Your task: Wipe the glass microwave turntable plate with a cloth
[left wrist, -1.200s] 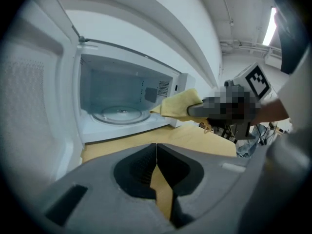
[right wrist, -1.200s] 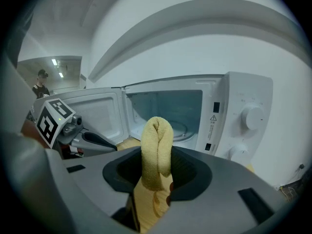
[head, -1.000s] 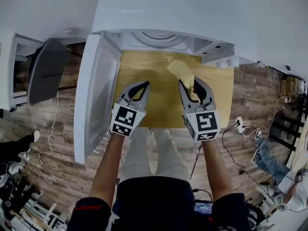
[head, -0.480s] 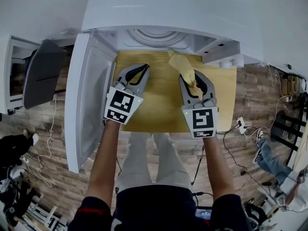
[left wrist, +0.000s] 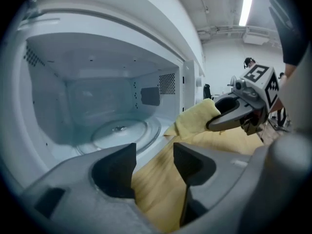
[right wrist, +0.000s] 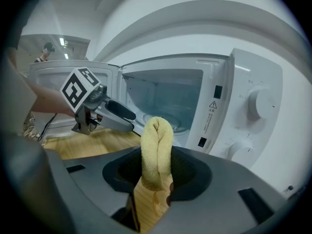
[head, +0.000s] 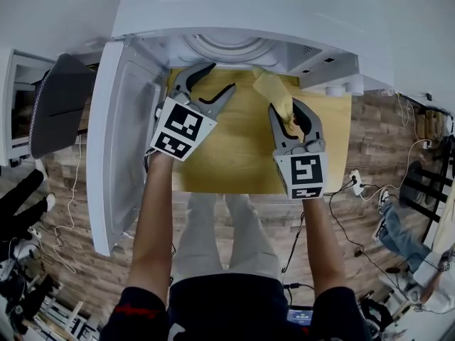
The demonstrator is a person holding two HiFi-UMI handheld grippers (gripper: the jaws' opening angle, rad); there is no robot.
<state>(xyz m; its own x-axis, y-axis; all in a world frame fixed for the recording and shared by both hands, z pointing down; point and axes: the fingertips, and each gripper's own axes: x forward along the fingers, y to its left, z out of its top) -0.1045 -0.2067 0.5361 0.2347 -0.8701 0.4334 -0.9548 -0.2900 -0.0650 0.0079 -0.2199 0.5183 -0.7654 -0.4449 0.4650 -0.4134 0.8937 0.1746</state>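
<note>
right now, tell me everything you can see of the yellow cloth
The yellow cloth is a soft, pale yellow, terry-looking towel folded into a thick strip. It is pinched between the fingers of the right gripper, its rounded free end sticking out past them, above the wooden table and pointing toward the open microwave. Only the fingers appear to touch it; it is short of the glass plate.

Light wood table (head: 238, 158), white microwave (head: 249, 13) at far edge — door (head: 117, 141) open to left

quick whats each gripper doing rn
Left gripper: open, jaws have just been opening, nothing between them.
Right gripper: closed on the yellow cloth.
</note>
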